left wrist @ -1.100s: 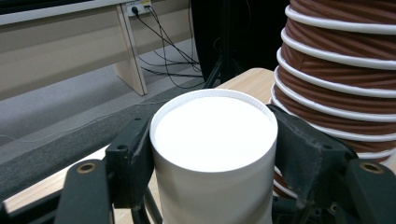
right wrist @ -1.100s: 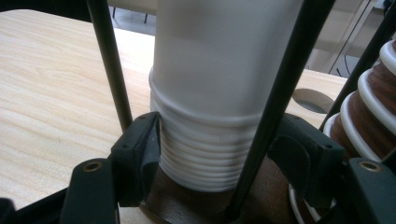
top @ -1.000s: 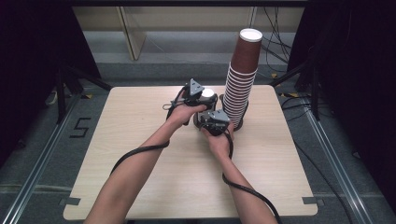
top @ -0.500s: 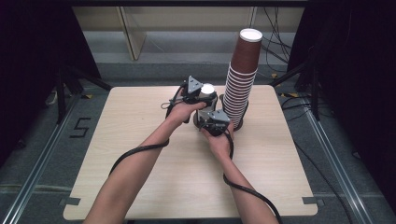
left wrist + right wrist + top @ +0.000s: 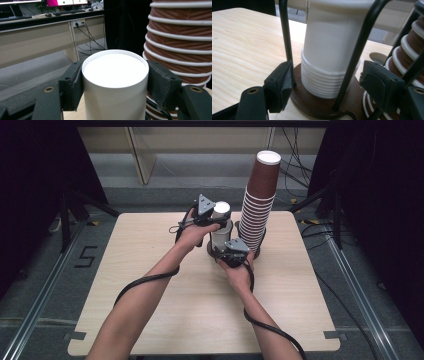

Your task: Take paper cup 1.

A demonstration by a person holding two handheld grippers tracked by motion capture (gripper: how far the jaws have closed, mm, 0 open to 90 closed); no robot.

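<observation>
The white cup (image 5: 115,82), smooth and cylindrical with a fine rolled rim, sits top-most in a short nest of white cups (image 5: 324,82) whose ribbed rims show as stacked rings. That nest stands on a round brown base (image 5: 312,105) with thin black wire uprights (image 5: 285,37), near the middle of the bench (image 5: 150,310), just left of the tall stack.

The left gripper (image 5: 113,75) has its matte black fingers (image 5: 72,87) clamped on the top cup just below the rim, one pad each side. The right gripper (image 5: 325,85) sits low at the base; its fingers (image 5: 280,87) have just been opening and stand apart, with the nest and base between them, the pads not pressing the white cups, though the left pad lies close against the base edge and a wire.

Just right stands a tall, slightly leaning stack of brown cups (image 5: 257,205), ridged walls and white rolled rims, the top one with a white inside. The bench is pale wood grain with rounded corners.
</observation>
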